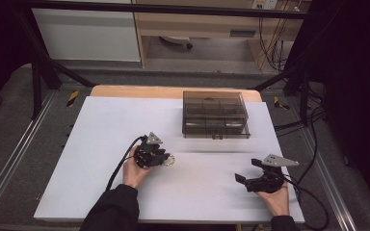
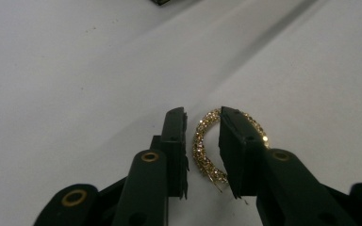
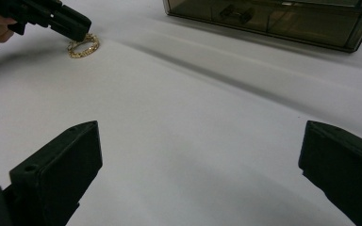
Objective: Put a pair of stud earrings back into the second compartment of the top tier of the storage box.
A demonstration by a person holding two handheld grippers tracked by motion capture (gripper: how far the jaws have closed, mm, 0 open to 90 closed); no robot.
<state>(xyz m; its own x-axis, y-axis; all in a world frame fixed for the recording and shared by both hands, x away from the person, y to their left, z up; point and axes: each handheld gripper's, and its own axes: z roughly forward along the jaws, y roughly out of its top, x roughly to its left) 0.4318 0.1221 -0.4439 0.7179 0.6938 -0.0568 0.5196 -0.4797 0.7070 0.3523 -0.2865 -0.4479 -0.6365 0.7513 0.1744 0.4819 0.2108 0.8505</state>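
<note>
A gold ring set with small stones (image 1: 171, 161) lies flat on the white board (image 1: 101, 144) near the middle. My left gripper (image 1: 166, 160) is down at the ring. In the left gripper view its jaws (image 2: 202, 117) straddle one side of the ring's band (image 2: 201, 150), narrowly open, with a slim gap on the left side. The right gripper view shows the ring (image 3: 83, 46) resting on the board under the left gripper's tip (image 3: 82, 26). My right gripper (image 1: 247, 170) is low over the board's front right, open wide (image 3: 200, 132), nothing between its jaws.
A smoky transparent box with compartments and a front latch (image 1: 215, 115) stands shut at the back of the board, also seen in the right gripper view (image 3: 273, 19). Black frame posts and cables flank the table. Bare board lies between the grippers.
</note>
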